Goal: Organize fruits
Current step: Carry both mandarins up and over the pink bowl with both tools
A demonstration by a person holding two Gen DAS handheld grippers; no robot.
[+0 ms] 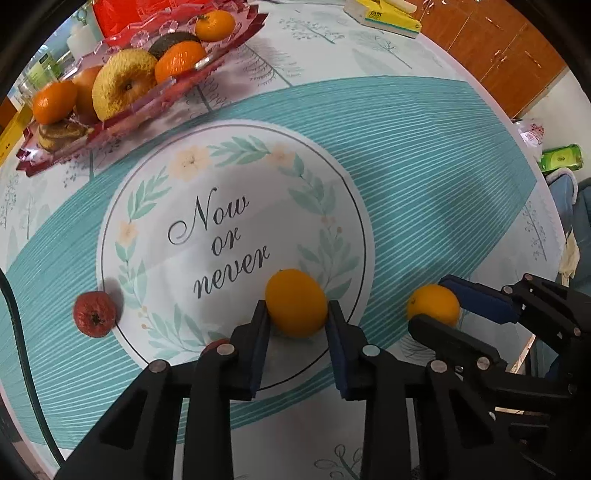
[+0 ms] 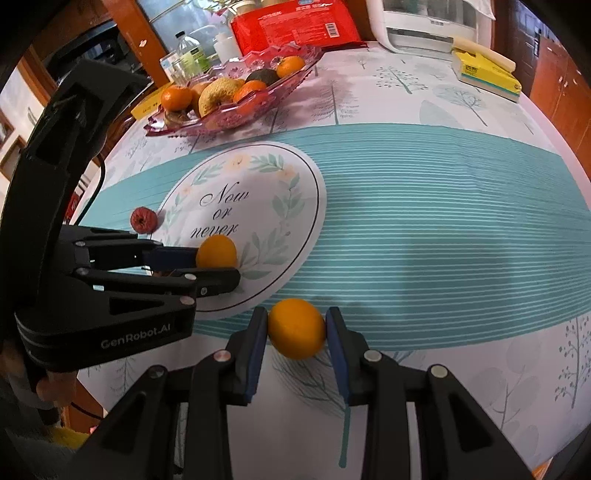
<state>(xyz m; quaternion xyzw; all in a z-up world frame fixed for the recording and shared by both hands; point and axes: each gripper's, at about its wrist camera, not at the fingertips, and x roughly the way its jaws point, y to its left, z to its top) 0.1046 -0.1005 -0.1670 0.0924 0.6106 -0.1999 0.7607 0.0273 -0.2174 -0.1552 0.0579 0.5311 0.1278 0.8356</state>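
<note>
My left gripper is shut on a yellow-orange citrus fruit over the round "Now or never" print. It also shows in the right wrist view, holding that fruit. My right gripper is shut on a second orange fruit near the table's front edge; in the left wrist view it grips that fruit at the right. A pink glass fruit tray at the back left holds several oranges and a yellow wrinkled fruit.
A small red wrinkled fruit lies left of the round print. A yellow tissue pack sits at the back right, a red package and bottles behind the tray. A black cable runs along the left table edge.
</note>
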